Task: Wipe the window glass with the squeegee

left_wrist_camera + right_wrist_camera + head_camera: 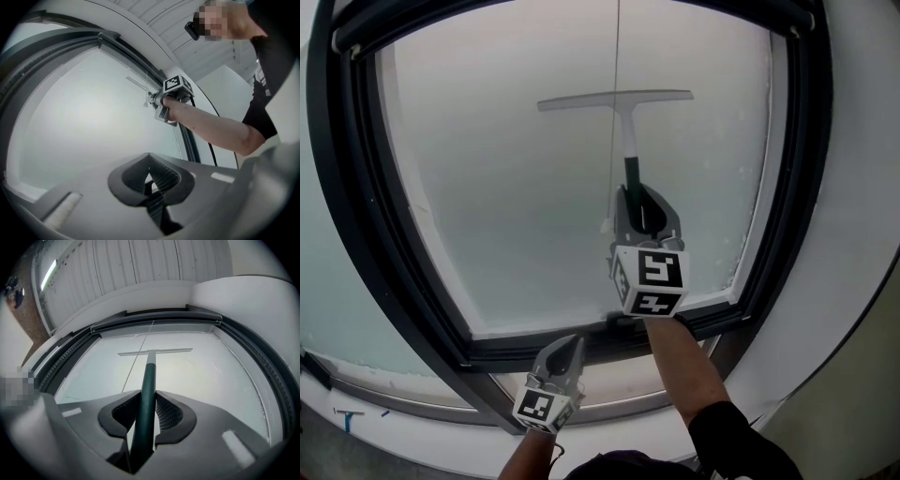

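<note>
Two tongs are in view, each held in a hand. The left tongs point(572, 343) hang low, below and to the left of the right pair, by the bottom rail of the dark window frame point(354, 216). Their jaws are pressed together with nothing between them. Up and to the right, the right tongs point(148, 399) pinch the dark green handle of the squeegee point(615, 99), the ribbed pads closed on both sides of it. The handle runs straight out ahead of those tongs to a white neck and a pale crossbar blade. The blade lies level against the upper part of the hazy window glass point(497, 187), well ahead of the tong tips. A thin cord point(616, 47) hangs down the pane just left of the handle.
</note>
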Demonstrator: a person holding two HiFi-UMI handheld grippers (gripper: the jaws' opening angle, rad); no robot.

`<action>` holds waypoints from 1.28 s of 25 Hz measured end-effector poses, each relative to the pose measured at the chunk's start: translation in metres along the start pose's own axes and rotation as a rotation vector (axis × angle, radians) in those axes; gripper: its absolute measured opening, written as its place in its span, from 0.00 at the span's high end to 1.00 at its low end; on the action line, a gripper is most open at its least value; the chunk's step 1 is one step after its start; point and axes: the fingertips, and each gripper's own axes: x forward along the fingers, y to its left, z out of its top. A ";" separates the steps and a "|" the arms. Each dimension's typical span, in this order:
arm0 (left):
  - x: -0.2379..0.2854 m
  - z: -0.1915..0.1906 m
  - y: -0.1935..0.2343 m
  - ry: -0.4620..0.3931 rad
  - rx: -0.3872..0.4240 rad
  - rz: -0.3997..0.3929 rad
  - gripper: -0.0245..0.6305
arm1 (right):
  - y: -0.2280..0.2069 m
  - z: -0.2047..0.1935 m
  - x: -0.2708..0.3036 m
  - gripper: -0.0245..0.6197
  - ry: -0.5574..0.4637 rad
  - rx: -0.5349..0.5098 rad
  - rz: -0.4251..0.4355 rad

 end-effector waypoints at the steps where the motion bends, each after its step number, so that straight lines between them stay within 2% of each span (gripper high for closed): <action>1: -0.002 0.001 0.002 0.000 0.004 0.003 0.96 | 0.004 0.002 0.002 0.81 0.000 0.009 0.006; 9: -0.013 0.010 0.013 0.009 0.015 0.005 0.97 | 0.024 0.000 0.015 0.81 0.014 -0.024 -0.014; 13: -0.018 0.016 0.016 0.003 0.009 0.004 0.97 | 0.028 -0.011 0.014 0.81 0.038 0.011 -0.018; 16: -0.023 0.014 0.019 0.010 0.000 0.005 0.96 | 0.031 -0.019 0.009 0.82 0.049 0.036 -0.016; 32: -0.038 0.001 0.012 0.047 -0.039 -0.031 0.97 | 0.045 -0.057 -0.032 0.82 0.109 0.032 -0.037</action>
